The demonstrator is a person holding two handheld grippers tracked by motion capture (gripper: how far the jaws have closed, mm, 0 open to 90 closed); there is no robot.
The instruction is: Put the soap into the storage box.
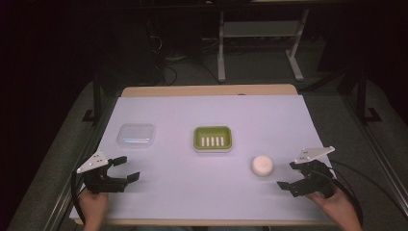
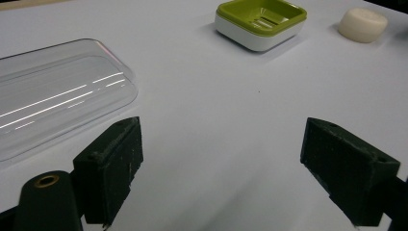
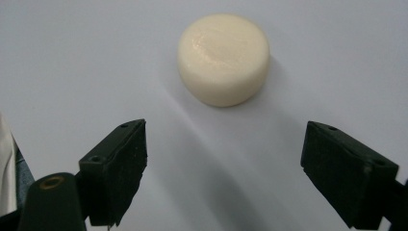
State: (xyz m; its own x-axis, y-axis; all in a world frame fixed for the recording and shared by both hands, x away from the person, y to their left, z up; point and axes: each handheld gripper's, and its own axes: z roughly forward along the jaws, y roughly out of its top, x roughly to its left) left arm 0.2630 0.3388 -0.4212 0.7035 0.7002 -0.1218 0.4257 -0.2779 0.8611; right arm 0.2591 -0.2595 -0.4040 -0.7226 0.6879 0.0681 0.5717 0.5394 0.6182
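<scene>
A round cream soap bar (image 1: 262,165) lies on the white table sheet at the right; it also appears as the soap bar (image 3: 223,57) just ahead of my right gripper (image 3: 223,166), whose jaws stand wide open and apart from it. That right gripper (image 1: 290,175) is held low at the right front. A green and white soap dish (image 1: 212,138) sits mid-table, seen as the dish (image 2: 260,22) far off. A clear plastic lid (image 1: 136,135) lies left. My left gripper (image 1: 125,168) is open and holds nothing, with the lid (image 2: 53,91) ahead-left of the left gripper (image 2: 221,168).
The white sheet (image 1: 207,108) covers a wooden table whose far edge (image 1: 207,90) is visible. A metal desk frame (image 1: 260,43) and cables stand on the dark floor beyond. Black cables trail from both grippers near the front corners.
</scene>
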